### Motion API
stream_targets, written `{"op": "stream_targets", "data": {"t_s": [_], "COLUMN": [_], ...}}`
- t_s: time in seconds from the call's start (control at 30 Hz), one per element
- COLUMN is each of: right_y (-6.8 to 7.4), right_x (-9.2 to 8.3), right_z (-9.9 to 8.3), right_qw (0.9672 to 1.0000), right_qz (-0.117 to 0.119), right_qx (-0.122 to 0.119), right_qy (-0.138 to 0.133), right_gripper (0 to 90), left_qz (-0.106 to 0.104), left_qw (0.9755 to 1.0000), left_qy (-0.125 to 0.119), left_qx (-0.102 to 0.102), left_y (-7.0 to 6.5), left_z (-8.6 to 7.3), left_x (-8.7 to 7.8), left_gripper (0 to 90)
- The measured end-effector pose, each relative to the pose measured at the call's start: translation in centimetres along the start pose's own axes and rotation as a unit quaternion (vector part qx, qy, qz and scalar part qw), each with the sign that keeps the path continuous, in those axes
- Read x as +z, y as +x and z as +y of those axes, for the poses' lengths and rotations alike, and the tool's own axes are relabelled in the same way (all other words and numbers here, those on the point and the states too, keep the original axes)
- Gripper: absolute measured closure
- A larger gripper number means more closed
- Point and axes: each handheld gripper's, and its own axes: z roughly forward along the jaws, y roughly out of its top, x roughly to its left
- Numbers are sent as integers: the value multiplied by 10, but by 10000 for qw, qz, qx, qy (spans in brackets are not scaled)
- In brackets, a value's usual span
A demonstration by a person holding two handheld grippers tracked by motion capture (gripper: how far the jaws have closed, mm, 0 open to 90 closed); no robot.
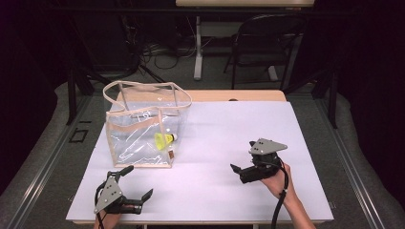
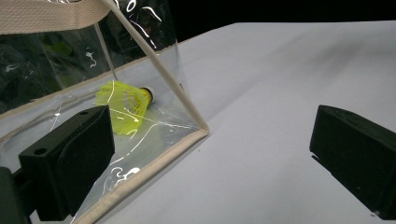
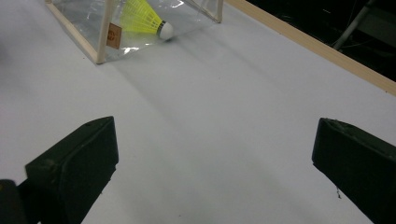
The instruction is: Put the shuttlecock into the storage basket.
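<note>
Yellow shuttlecock (image 1: 164, 140) lies inside the clear bag (image 1: 138, 131) near the desk's (image 1: 239, 143) left edge. Left gripper (image 1: 130, 183) and right gripper (image 1: 241, 157), both released, rest apart at the near edge; next, presumably, reach into the bag.

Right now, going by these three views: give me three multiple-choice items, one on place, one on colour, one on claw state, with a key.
1. Where does the shuttlecock lie?
A. Inside the clear bag
B. On the bare table
C. In the right claw

2. What colour is the shuttlecock's skirt?
A. Red
B. Yellow
C. Blue

3. How does the left claw stand?
A. Shut on the bag's strap
B. Shut on nothing
C. Open, holding nothing

Key: 1 A, it shows behind the bag's clear wall in the left gripper view. 2 B, the skirt is bright yellow with a white tip. 3 C, its jaws stand wide apart over the white table.
</note>
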Motion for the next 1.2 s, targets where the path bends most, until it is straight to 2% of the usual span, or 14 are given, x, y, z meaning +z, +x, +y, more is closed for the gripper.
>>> {"op": "stream_targets", "data": {"t_s": [0.2, 0.37, 0.63, 0.93, 1.2], "right_y": [4, 11, 16, 26, 31], "right_x": [-4, -12, -24, -28, -32], "right_z": [-11, -21, -38, -61, -75], "right_qw": [10000, 9991, 9972, 9957, 9959], "right_qz": [-44, -147, -268, -370, -395], "right_qx": [-73, -285, -405, -593, -483], "right_qy": [-42, -269, -573, -608, -648], "right_gripper": [0, 0, 0, 4, 0], "left_qz": [1, -23, -38, -74, -74], "left_qw": [10000, 10000, 10000, 10000, 10000], "left_qy": [-27, -20, -19, -15, -11], "left_qx": [-16, -8, 0, 11, 17], "left_y": [0, 0, 1, 0, 0], "left_z": [-1, -1, -1, 0, 0], "left_x": [-2, -2, -2, 0, 0], "left_gripper": [2, 2, 2, 2, 2]}}
